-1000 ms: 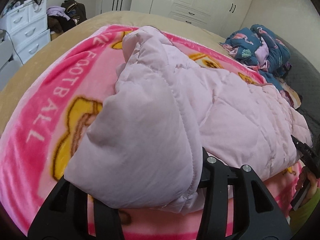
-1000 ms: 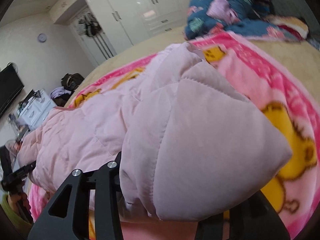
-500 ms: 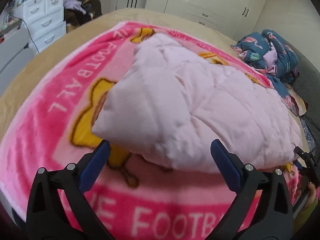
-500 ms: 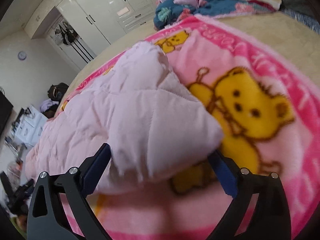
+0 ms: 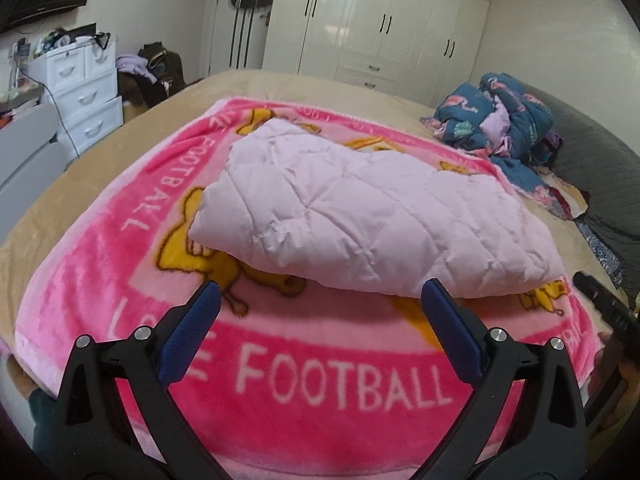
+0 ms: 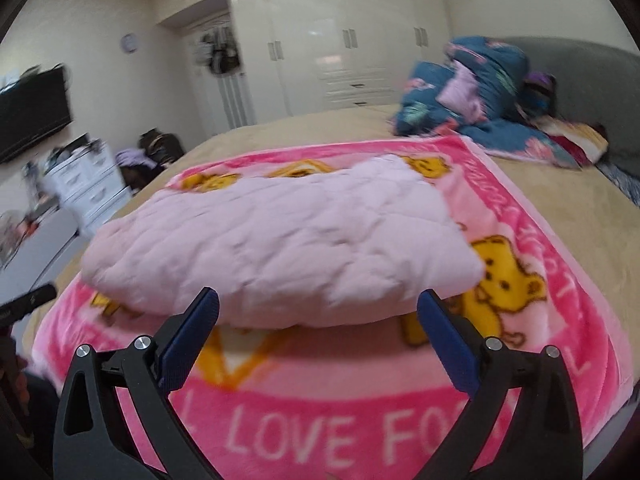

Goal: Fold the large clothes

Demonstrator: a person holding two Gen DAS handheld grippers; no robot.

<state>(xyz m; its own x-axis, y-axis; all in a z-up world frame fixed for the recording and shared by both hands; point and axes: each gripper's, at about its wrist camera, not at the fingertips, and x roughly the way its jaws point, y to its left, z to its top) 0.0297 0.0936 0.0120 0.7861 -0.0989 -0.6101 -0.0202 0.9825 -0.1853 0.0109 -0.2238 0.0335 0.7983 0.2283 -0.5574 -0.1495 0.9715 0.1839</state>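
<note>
A wide bed with a tan cover (image 5: 256, 80) fills the room. Behind its far edge stands a glossy white wardrobe wall with dark handles (image 5: 384, 28). Left of the bed is a white plastic drawer unit (image 5: 86, 92), with a black wall-mounted television (image 6: 30, 112) above it. A grey padded headboard (image 6: 592, 80) rises at the bed's right side.

A pale pink quilted coat (image 5: 360, 216) lies folded flat on the pink blanket (image 5: 320, 392).

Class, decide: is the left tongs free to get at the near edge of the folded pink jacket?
Probably yes. The left tongs stand open, empty, facing the pink jacket, with only bare blanket between them.
</note>
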